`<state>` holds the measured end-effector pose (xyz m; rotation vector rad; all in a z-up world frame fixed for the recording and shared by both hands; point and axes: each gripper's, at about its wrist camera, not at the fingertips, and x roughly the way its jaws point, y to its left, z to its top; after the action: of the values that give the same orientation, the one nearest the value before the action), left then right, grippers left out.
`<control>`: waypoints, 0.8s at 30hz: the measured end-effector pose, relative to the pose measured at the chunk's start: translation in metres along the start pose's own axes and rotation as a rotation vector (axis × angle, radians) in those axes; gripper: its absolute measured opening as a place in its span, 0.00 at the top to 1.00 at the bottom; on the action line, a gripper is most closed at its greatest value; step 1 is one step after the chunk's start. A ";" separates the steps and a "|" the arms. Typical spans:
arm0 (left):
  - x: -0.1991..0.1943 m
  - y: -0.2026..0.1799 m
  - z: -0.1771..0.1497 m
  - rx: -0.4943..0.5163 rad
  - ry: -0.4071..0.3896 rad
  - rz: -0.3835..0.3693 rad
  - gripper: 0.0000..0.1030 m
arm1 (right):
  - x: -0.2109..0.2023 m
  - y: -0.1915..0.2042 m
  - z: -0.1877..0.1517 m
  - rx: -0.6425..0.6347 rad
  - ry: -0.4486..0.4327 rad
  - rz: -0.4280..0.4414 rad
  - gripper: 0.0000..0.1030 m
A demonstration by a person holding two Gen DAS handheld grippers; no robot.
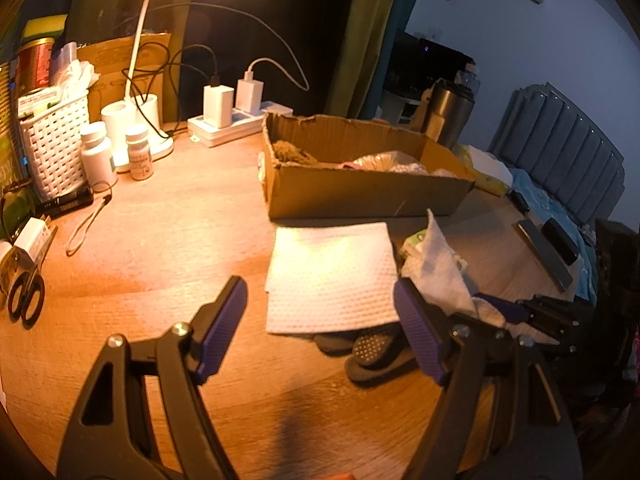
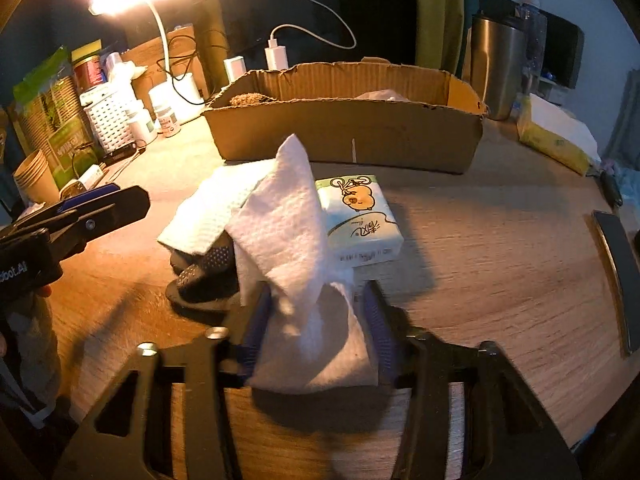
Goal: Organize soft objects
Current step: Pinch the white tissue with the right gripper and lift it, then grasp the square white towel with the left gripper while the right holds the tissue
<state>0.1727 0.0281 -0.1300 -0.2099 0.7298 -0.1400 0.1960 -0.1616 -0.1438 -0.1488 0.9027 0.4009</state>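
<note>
My right gripper [image 2: 318,292] is shut on a crumpled white paper towel [image 2: 288,232], which stands up between its purple pads. Behind the towel lies a small tissue pack [image 2: 360,216] with a cartoon print. A flat paper towel [image 1: 330,276] lies on the wooden table and partly covers dark socks [image 1: 372,350] with grip dots. My left gripper [image 1: 320,300] hangs open over the table just in front of the flat towel and the socks, holding nothing. An open cardboard box [image 1: 360,196] stands behind, with a brown fuzzy thing [image 1: 288,152] and a pale bundle inside.
At the back left are a desk lamp [image 1: 136,60], a white basket [image 1: 56,140], pill bottles [image 1: 96,152] and a power strip [image 1: 224,128] with chargers. Scissors [image 1: 26,300] lie at the left edge. Two phones [image 1: 552,252] lie on the right, a steel tumbler [image 2: 496,68] behind the box.
</note>
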 end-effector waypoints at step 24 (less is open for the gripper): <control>0.060 -0.011 0.007 0.030 0.129 0.079 0.25 | -0.013 -0.059 0.014 0.080 -0.093 0.000 0.90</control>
<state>0.2215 0.0066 -0.1609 -0.1438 0.8626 -0.0894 0.2229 -0.2153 -0.1279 -0.0559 0.8263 0.3681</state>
